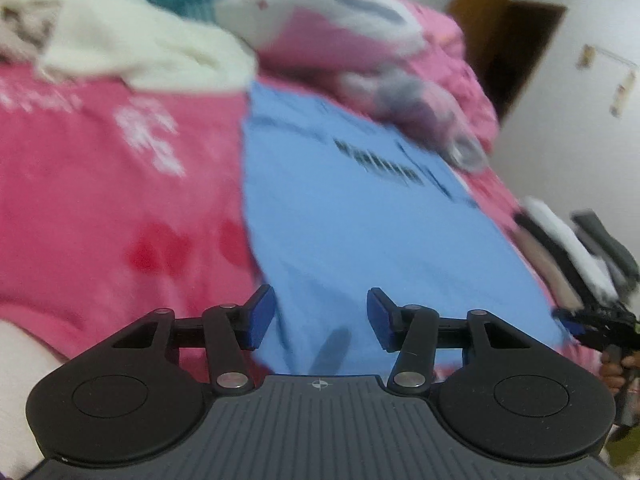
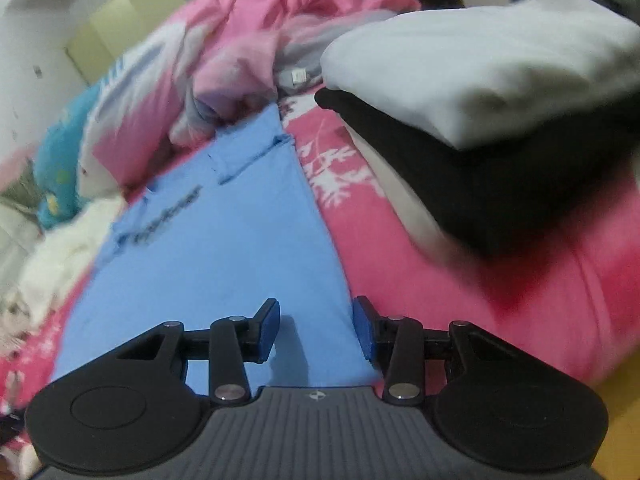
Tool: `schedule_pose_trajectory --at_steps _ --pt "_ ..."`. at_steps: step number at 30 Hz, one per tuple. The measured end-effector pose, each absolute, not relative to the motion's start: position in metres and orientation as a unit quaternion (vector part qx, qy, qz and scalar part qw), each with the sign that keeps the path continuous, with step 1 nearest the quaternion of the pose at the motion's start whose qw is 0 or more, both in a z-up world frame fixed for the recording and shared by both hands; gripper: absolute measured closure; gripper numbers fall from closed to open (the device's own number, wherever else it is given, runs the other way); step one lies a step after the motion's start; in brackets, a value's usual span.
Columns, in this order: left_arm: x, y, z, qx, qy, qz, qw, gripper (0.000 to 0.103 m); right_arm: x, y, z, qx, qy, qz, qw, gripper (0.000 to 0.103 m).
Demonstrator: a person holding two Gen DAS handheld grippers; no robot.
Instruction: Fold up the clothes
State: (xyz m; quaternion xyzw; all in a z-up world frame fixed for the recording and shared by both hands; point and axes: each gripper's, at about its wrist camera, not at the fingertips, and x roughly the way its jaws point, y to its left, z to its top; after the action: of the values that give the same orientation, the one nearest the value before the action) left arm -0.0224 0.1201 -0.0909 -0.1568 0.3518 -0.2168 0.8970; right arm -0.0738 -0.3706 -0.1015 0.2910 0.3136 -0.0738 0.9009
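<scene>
Nearest to us, our left claw stands wide open with nothing between its blue pads, and our right claw is just as open and just as empty. Both hover low over the near hem of the blue shirt, which lies flat and narrow on the pink blanket: the left claw over the hem's left corner, the right claw over its right edge. We judge the main risk to be pinching the blanket along with the shirt, since the plush cover sits directly under the thin cloth; an uneven grip at the two corners could also skew any fold. Both views are blurred, so we cannot tell how many layers the shirt has. Farther off, the shirt's printed end nearly touches a rumpled pink quilt, which could snag it, and a folded stack of white and black clothes sits near the right edge.
</scene>
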Motion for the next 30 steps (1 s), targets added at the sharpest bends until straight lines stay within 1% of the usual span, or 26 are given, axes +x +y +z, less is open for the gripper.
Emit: schedule_pose_trajectory --at_steps 3,5,8,11,15,18,21,24,25,27,28,30 --pt "-0.036 0.116 -0.094 -0.143 0.347 -0.221 0.900 0.055 -0.090 -0.369 -0.097 0.323 0.313 -0.054 0.892 0.060" --pt "-0.039 0.120 -0.092 -0.152 0.339 -0.212 0.904 0.055 -0.092 -0.372 -0.091 0.333 0.313 -0.047 0.888 0.060" --pt "-0.039 0.130 -0.085 -0.171 0.315 -0.198 0.912 0.054 -0.084 -0.377 -0.079 0.332 0.296 -0.049 0.894 0.060" --pt "-0.028 0.134 -0.084 -0.163 0.307 -0.184 0.919 0.051 -0.069 -0.382 -0.073 0.330 0.281 -0.055 0.900 0.060" --pt "-0.008 0.137 -0.099 -0.190 0.357 -0.184 0.896 0.051 -0.048 -0.390 -0.085 0.317 0.292 -0.099 0.897 0.060" --pt "-0.009 0.143 -0.099 -0.218 0.365 -0.190 0.885 0.051 -0.043 -0.394 -0.101 0.334 0.315 -0.105 0.882 0.060" --pt "-0.014 0.149 -0.101 -0.242 0.371 -0.192 0.876 0.051 -0.053 -0.392 -0.102 0.360 0.313 -0.080 0.875 0.060" --pt "-0.017 0.151 -0.104 -0.244 0.367 -0.189 0.878 0.053 -0.064 -0.390 -0.103 0.386 0.311 -0.055 0.866 0.061" --pt "-0.016 0.148 -0.103 -0.237 0.367 -0.186 0.880 0.053 -0.067 -0.390 -0.104 0.395 0.311 -0.047 0.863 0.064" --pt "-0.014 0.143 -0.102 -0.221 0.368 -0.180 0.885 0.054 -0.074 -0.388 -0.104 0.412 0.309 -0.030 0.857 0.065" --pt "-0.015 0.139 -0.102 -0.208 0.367 -0.177 0.889 0.055 -0.078 -0.388 -0.105 0.420 0.308 -0.022 0.853 0.068" --pt "-0.017 0.129 -0.100 -0.174 0.364 -0.167 0.900 0.058 -0.084 -0.386 -0.105 0.436 0.306 -0.005 0.846 0.081"
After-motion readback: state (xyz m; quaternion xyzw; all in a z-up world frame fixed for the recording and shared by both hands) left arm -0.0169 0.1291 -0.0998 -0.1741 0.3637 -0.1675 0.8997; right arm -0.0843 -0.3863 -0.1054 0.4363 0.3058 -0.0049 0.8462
